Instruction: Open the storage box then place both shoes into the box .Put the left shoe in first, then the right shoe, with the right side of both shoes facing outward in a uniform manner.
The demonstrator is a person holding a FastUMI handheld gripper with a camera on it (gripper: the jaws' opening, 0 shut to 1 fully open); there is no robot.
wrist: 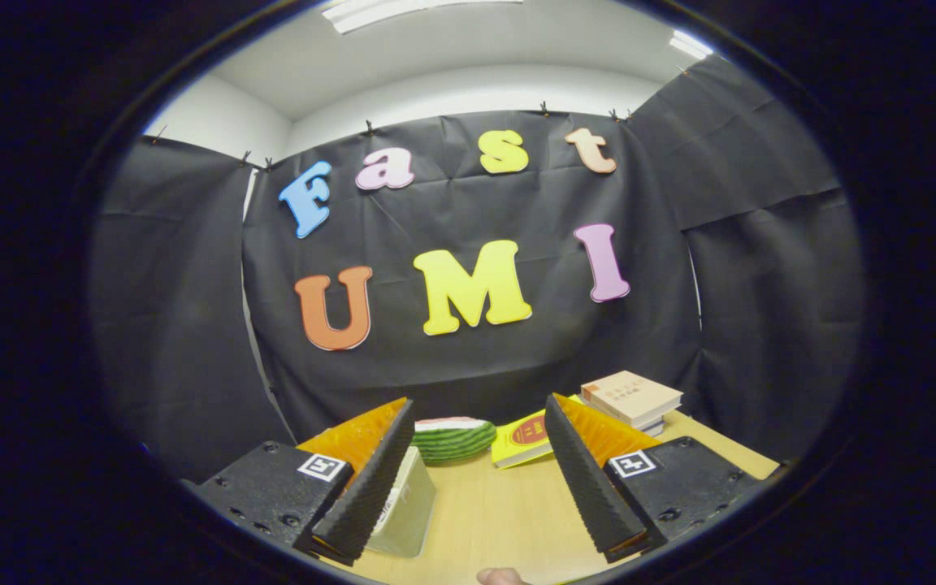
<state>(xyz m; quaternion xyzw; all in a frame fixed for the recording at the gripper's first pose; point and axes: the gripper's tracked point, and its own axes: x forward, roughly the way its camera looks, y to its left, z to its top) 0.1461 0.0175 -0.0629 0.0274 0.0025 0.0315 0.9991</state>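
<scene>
So the tool (476,479) has its fingers spread wide with nothing between them, just bare wooden surface (509,512) showing in the gap. A pale box (405,508) sits right against the inner side of the left finger, partly hidden by it, and I can't tell if it's open or closed. Beyond the fingertips there's a watermelon slice (453,439), a yellow book (521,439) just beside it, and a small stack of books (632,400) further right by the black cloth wall (476,357).
</scene>
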